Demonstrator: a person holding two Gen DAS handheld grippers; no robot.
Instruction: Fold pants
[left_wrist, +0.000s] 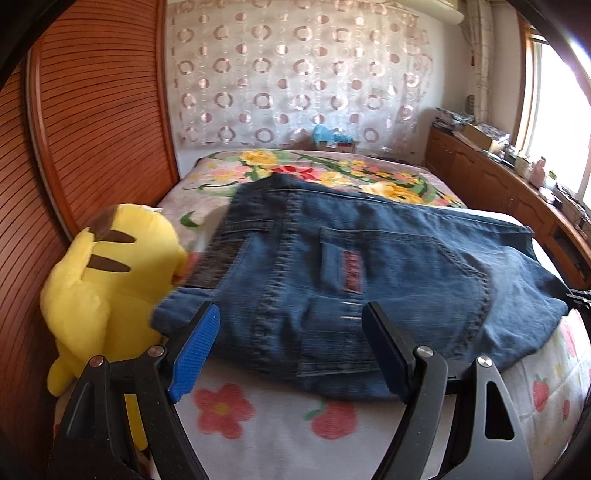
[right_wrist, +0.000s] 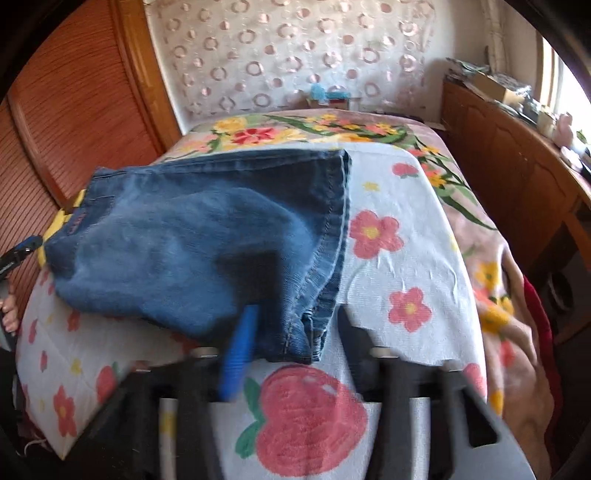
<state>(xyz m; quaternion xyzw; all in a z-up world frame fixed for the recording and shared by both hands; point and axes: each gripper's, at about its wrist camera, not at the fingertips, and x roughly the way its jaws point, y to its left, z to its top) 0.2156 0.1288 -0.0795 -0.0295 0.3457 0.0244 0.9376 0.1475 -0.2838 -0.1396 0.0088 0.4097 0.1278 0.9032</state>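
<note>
Blue jeans (left_wrist: 369, 266) lie folded on a white flowered cloth (left_wrist: 258, 413) on the bed, back pocket up. My left gripper (left_wrist: 291, 310) hovers at their near edge, open wide, with its blue pad (left_wrist: 192, 354) and dark finger (left_wrist: 388, 350) apart from the denim. In the right wrist view the hem end of the jeans (right_wrist: 207, 236) lies between the fingers of my right gripper (right_wrist: 299, 314). That gripper stands open. Its blue pad (right_wrist: 238, 354) is beside the hem corner and the dark finger (right_wrist: 351, 332) is clear of it.
A yellow plush toy (left_wrist: 110, 288) sits against the left side of the jeans, by a wooden slatted wardrobe (left_wrist: 92, 129). A wooden cabinet (right_wrist: 509, 166) with clutter on top runs along the bed's right side. A floral blanket (left_wrist: 332, 170) covers the far bed.
</note>
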